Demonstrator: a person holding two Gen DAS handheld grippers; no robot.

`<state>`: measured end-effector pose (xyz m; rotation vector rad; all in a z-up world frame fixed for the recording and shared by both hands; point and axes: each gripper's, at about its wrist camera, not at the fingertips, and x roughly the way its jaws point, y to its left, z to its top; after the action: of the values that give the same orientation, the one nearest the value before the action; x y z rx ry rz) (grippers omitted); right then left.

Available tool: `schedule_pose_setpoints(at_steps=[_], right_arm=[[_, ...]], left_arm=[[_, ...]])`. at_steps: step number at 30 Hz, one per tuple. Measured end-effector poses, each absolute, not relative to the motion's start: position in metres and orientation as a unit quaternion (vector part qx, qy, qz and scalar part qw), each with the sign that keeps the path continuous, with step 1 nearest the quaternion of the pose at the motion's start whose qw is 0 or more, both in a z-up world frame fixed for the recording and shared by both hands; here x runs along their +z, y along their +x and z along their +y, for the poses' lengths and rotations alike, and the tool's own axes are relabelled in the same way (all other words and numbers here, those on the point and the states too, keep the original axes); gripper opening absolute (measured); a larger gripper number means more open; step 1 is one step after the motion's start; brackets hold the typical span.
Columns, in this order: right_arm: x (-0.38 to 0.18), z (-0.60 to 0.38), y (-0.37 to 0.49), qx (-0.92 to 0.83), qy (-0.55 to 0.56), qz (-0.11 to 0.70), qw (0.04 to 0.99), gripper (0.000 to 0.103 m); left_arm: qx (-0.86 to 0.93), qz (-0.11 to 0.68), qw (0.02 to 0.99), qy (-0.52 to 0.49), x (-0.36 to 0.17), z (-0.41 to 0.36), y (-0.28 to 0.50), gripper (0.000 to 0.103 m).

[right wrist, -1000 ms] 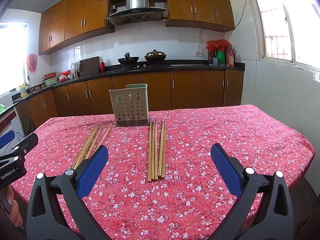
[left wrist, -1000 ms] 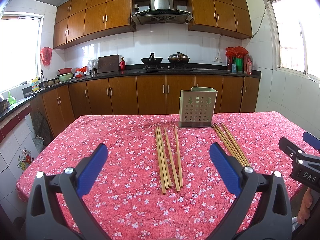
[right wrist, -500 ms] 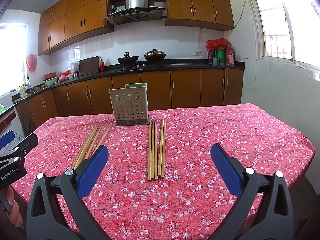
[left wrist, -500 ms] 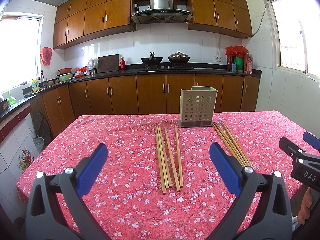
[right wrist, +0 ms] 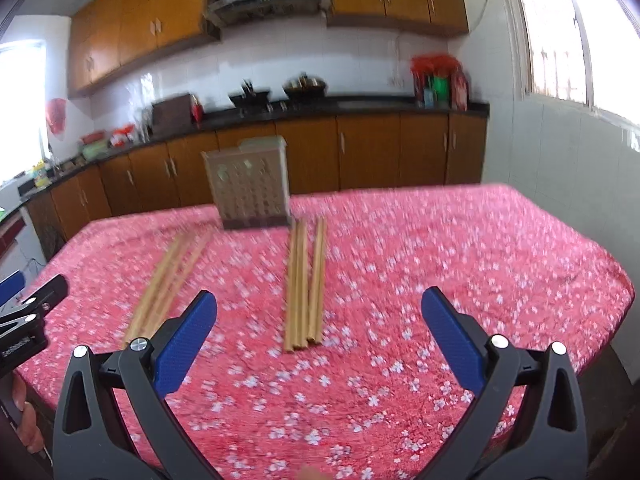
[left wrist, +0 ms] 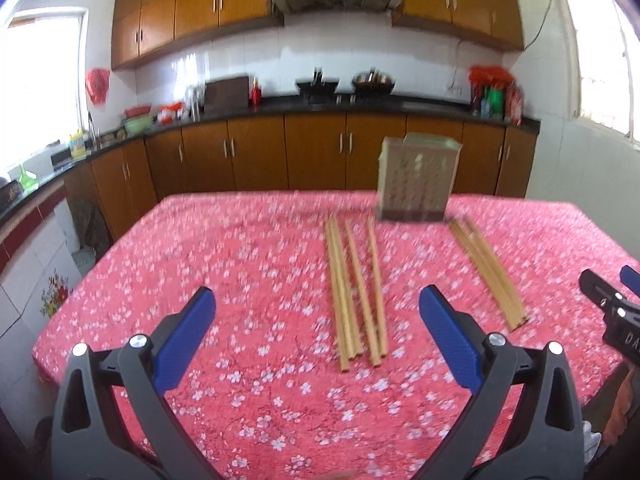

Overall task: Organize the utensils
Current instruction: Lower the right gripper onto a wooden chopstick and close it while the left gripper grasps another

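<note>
Chopsticks lie in two loose bundles on the desk [left wrist: 224, 264], which wears a red flowered cloth: the left bundle [left wrist: 357, 292] points toward the perforated holder [left wrist: 416, 178] standing at the far side, and the right bundle [left wrist: 486, 270] fans out from just beside the holder's base toward the near right edge. From the right wrist view the same two groups appear as one set [right wrist: 305, 284] ahead and another [right wrist: 168, 280] off to the left. Nothing is in the holder that can be seen. The left claw [left wrist: 316, 340] hangs above the desk with its blue pads spread wide and empty, and the right claw [right wrist: 320, 340] is likewise spread and holds nothing. Both views are blurred, so the fine lie of each stick is hard to judge. Likely risks: thin round sticks lying flat on cloth may roll or slip from the pads, a grab at a touching group may lift several unevenly, and a tilted stick could catch the holder's rim and tip it.
</note>
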<state>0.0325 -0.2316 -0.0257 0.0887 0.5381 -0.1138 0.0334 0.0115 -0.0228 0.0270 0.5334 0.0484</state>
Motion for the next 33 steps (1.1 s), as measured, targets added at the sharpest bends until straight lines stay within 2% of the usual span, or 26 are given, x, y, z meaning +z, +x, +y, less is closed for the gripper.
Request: schedule_pose_setpoints(at_steps=[2, 4, 5, 6, 7, 9, 12, 16, 21, 22, 33], right_arm=[[-0.033, -0.241, 0.052, -0.062, 0.058, 0.298, 0.951, 0.094], [-0.040, -0.250, 0.070, -0.057, 0.077, 0.326, 0.940, 0.074], [-0.046, -0.256, 0.087, -0.051, 0.093, 0.350, 0.931, 0.070], [-0.050, -0.260, 0.097, -0.047, 0.102, 0.363, 0.925, 0.061], [-0.054, -0.262, 0.108, -0.041, 0.110, 0.376, 0.919, 0.051], [-0.062, -0.265, 0.132, -0.030, 0.123, 0.400, 0.908, 0.041], [-0.072, -0.260, 0.158, -0.020, 0.114, 0.421, 0.899, 0.030], [-0.086, -0.259, 0.176, -0.009, 0.108, 0.452, 0.885, 0.018], [-0.087, -0.258, 0.182, -0.011, 0.093, 0.449, 0.888, 0.014], [-0.089, -0.257, 0.184, -0.024, 0.082, 0.455, 0.886, 0.009], [-0.088, -0.265, 0.184, -0.039, 0.075, 0.442, 0.893, 0.008]], left_arm=[[0.035, 0.299, 0.954, 0.009, -0.033, 0.023, 0.051, 0.099], [0.037, 0.325, 0.945, 0.002, -0.041, 0.031, 0.066, 0.099], [0.038, 0.337, 0.941, 0.000, -0.044, 0.034, 0.074, 0.099], [0.035, 0.349, 0.936, -0.003, -0.048, 0.039, 0.083, 0.097], [0.033, 0.356, 0.934, -0.005, -0.049, 0.040, 0.089, 0.095], [0.027, 0.374, 0.927, -0.006, -0.054, 0.042, 0.105, 0.082], [0.013, 0.403, 0.915, -0.004, -0.064, 0.045, 0.128, 0.071], [0.000, 0.432, 0.902, -0.010, -0.076, 0.042, 0.152, 0.061], [-0.008, 0.447, 0.894, -0.008, -0.087, 0.039, 0.170, 0.052], [-0.013, 0.450, 0.893, -0.009, -0.089, 0.039, 0.173, 0.051], [-0.045, 0.466, 0.884, -0.009, -0.097, 0.030, 0.187, 0.030]])
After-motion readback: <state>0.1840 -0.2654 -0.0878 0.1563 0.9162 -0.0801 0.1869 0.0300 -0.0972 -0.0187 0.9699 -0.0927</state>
